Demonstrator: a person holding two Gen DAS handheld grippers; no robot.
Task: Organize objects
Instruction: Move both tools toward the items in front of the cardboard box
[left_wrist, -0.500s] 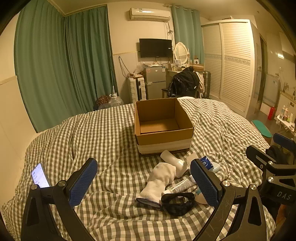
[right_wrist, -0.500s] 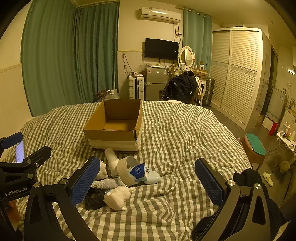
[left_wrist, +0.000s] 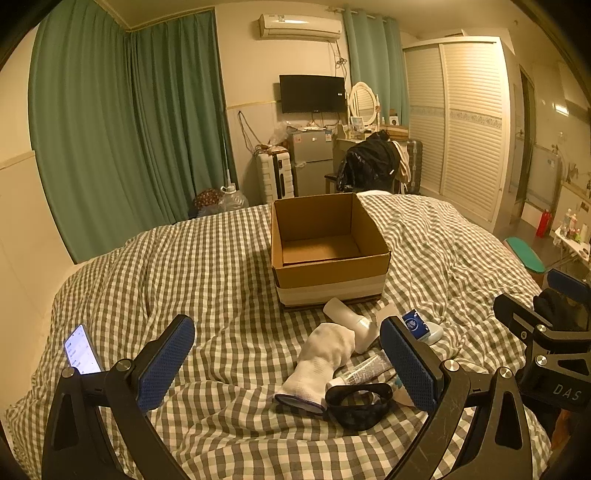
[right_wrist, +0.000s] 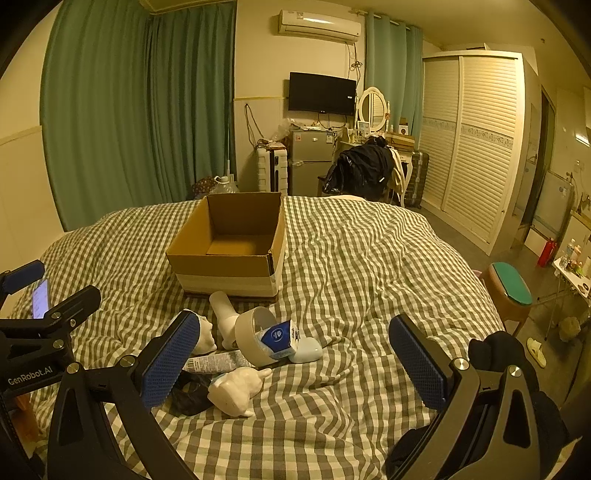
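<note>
Checked bedspread (left_wrist: 221, 258) fills the frame, empty cardboard box (left_wrist: 325, 240) centre, ready for filling. Sock (left_wrist: 325, 354), tube (left_wrist: 364, 369) and bottle (left_wrist: 347, 314) cluster lower right; left gripper (left_wrist: 288, 365) and right gripper (right_wrist: 306, 362) both hover wide, holding nothing.

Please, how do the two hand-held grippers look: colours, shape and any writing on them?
Both the left gripper and the right gripper have black angular frames with silver bolts and flat blue textured pads. White lettering reads "GenRobot.AI" on the left one, "DAS" on the right.

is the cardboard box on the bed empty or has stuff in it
Empty. The cardboard box stands open-topped, and both wrist views show only its bare brown floor inside; the sock, tube and other items lie on the bedspread in front.
</note>
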